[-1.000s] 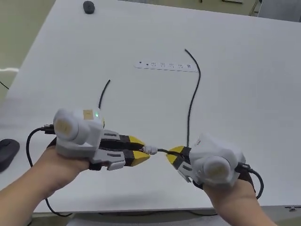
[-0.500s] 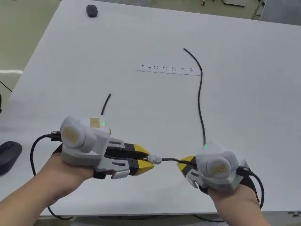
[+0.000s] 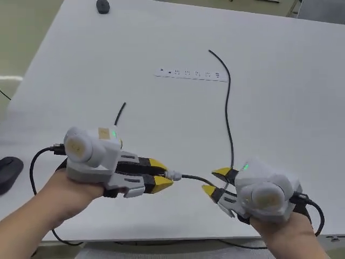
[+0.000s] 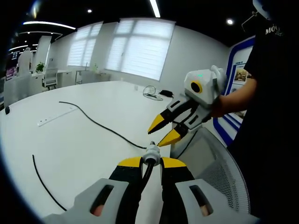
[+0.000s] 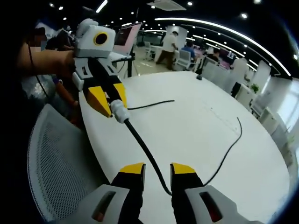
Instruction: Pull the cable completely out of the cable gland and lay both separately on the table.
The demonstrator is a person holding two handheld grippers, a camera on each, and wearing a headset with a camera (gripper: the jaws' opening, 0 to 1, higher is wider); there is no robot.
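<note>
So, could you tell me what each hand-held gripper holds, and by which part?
The left hand-held gripper clamps the cable gland by its body; the right hand-held gripper is open, the cable passing loose between its jaws.

- Open-plan office: broad white table (image 3: 280, 108), power strip (image 3: 190, 74) lying well ahead of the left gripper (image 3: 168, 178)
- Mesh office chair (image 5: 51, 154) left of the right gripper (image 5: 156, 169)
- Beyond the table: blinded windows (image 4: 135, 46), ceiling strip lights (image 5: 210, 22), other people (image 5: 174, 44)
</note>
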